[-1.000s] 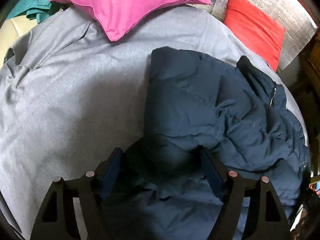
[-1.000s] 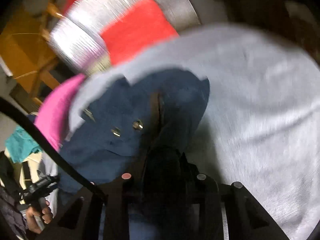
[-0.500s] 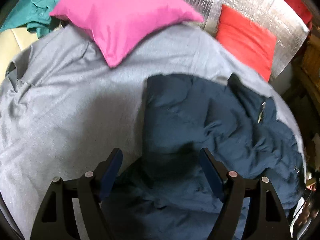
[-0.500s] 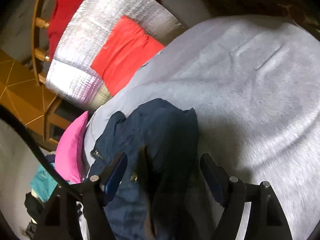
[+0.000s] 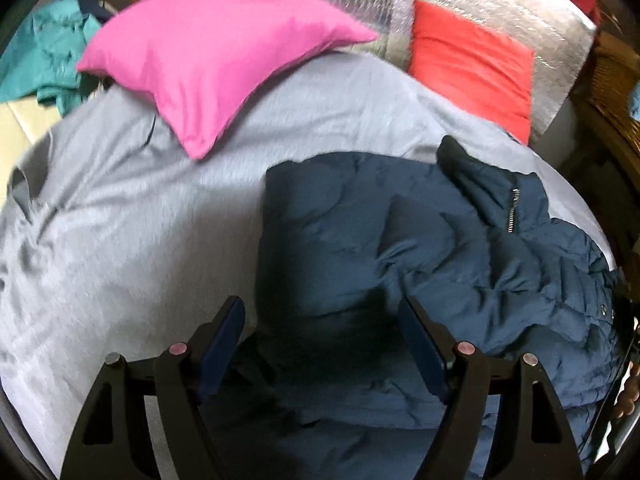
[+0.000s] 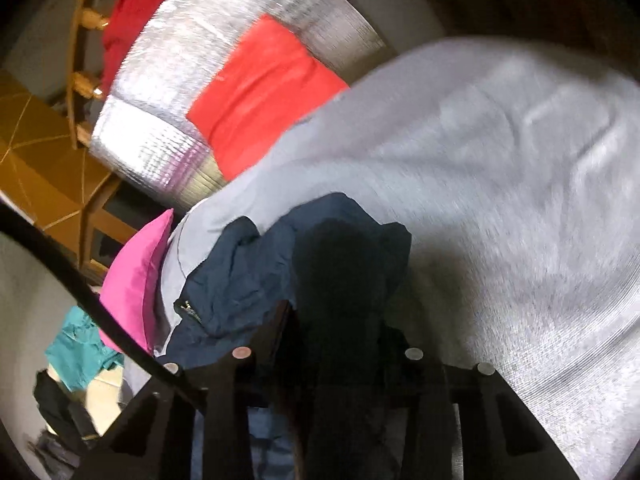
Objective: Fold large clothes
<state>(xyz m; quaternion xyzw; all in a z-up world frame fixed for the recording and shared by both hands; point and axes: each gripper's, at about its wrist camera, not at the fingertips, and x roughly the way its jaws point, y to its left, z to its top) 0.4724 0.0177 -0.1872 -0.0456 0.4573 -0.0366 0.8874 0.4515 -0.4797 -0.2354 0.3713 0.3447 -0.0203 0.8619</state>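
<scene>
Left wrist view: the navy jacket (image 5: 400, 248) lies crumpled on the grey bed sheet (image 5: 120, 240), below the pink pillow (image 5: 212, 60) and lower in view than a second ago.
Left tool (image 5: 322, 340): jaws apart over the jacket's near edge, nothing pinched.
Writing: none readable.
Right wrist view: the right tool (image 6: 332, 344) has just been closing; jaws now drawn in on a dark fold of the jacket (image 6: 248, 280), after gaping half a second back.
Beyond the jacket: red cushion (image 6: 264, 96) against silver sheeting (image 6: 160, 112).

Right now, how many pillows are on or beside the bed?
2. A pink pillow lies on the grey sheet's far side; a red pillow leans against the silver foil board. Others may be hidden.
</scene>
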